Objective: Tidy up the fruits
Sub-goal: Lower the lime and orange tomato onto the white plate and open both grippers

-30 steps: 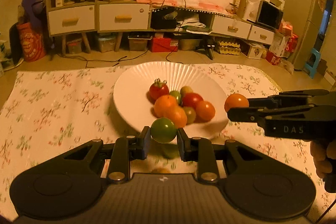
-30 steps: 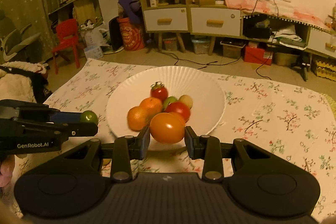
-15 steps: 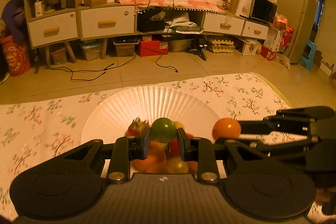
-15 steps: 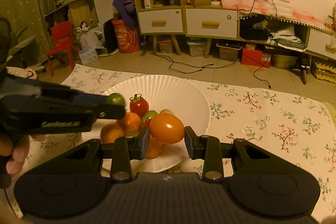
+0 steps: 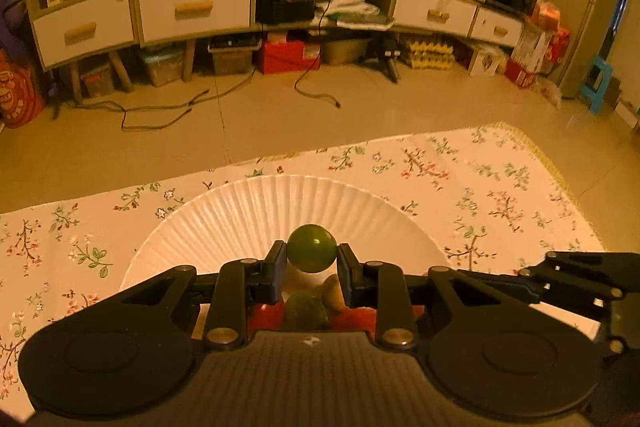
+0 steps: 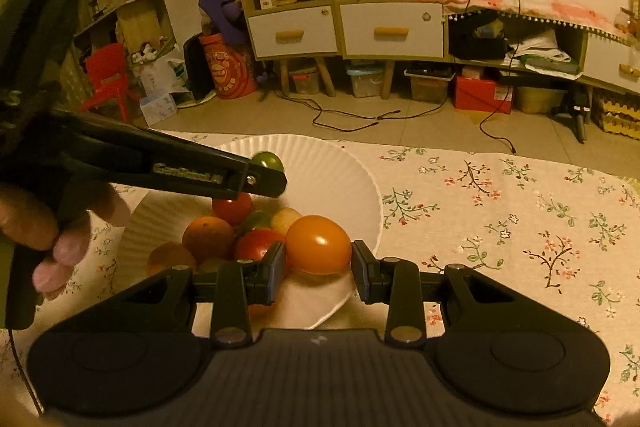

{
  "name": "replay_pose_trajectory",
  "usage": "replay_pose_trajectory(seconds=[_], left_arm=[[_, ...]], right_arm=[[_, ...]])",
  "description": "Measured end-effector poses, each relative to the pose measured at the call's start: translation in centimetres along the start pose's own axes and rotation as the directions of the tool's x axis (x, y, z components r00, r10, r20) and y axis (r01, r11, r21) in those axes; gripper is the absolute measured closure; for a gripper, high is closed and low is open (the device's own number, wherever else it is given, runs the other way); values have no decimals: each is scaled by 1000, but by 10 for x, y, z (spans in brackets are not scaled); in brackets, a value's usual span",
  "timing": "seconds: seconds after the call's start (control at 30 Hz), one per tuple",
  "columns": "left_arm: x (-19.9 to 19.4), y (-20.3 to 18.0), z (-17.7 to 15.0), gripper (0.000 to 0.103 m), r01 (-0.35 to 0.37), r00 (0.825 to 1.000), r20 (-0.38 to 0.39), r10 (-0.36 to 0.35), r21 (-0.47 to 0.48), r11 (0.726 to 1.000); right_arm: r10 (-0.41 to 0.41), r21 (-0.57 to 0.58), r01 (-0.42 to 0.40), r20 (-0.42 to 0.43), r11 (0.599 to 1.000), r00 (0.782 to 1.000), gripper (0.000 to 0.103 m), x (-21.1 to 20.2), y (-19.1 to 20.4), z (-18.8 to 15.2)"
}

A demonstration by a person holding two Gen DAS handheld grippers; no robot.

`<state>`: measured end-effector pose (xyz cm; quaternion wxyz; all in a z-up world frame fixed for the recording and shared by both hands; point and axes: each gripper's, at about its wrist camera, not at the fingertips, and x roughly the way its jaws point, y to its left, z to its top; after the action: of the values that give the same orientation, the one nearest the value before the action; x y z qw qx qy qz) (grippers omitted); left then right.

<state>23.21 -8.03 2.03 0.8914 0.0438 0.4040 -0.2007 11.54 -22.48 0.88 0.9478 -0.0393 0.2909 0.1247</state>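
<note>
My left gripper [image 5: 311, 263] is shut on a small green tomato [image 5: 312, 248] and holds it above the white paper plate [image 5: 256, 215]. In the right wrist view that gripper [image 6: 268, 173] reaches in from the left over the fruit pile, the green tomato [image 6: 269, 159] at its tip. My right gripper [image 6: 319, 259] is shut on an orange tomato [image 6: 318, 244] over the plate's near right part. Red, orange and green tomatoes [image 6: 224, 231] lie heaped on the plate [image 6: 332, 179]. The other gripper's dark arm [image 5: 560, 279] shows at the right of the left wrist view.
A floral cloth [image 6: 500, 211] covers the table under the plate, with bare room to the right. Beyond the table's far edge are the floor, loose cables [image 5: 160, 115] and low cabinets [image 5: 192, 11]. A person's hand [image 6: 48, 227] grips the left tool.
My left gripper has carried the green tomato forward over the plate, so the fruit pile now lies beneath it. The right gripper has edged toward the plate with the orange tomato.
</note>
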Motion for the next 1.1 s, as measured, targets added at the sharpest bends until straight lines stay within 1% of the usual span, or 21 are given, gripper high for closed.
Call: replay_pose_trajectory(seconds=[0.17, 0.33, 0.5, 0.67, 0.73, 0.93, 1.0, 1.1], left_arm=[[11, 1, 6, 79, -21, 998, -56, 20, -10, 1000], [12, 3, 9, 79, -22, 998, -67, 21, -22, 1000], [11, 4, 10, 79, 0, 997, -79, -5, -55, 999], [8, 2, 9, 79, -5, 996, -89, 0, -51, 999], [7, 2, 8, 78, -9, 996, -84, 4, -49, 999], [-1, -1, 6, 75, -24, 998, -66, 22, -25, 999], [-5, 0, 6, 71, -25, 998, -61, 23, -30, 999], [-11, 0, 5, 68, -29, 998, -53, 27, -31, 999]], right_arm=[[13, 6, -13, 2, 1000, 1000, 71, 2, -1, 1], [22, 5, -22, 0, 1000, 1000, 71, 3, 1, 0], [25, 4, -25, -4, 1000, 1000, 71, 5, 1, 1], [24, 4, -24, -8, 1000, 1000, 69, 6, 1, 2], [20, 3, -20, -4, 1000, 1000, 67, 5, 1, 3], [22, 5, -22, 3, 1000, 1000, 67, 3, 2, 5], [21, 3, -21, 2, 1000, 1000, 67, 1, 3, 6], [15, 1, -15, 1, 1000, 1000, 63, -3, 5, 6]])
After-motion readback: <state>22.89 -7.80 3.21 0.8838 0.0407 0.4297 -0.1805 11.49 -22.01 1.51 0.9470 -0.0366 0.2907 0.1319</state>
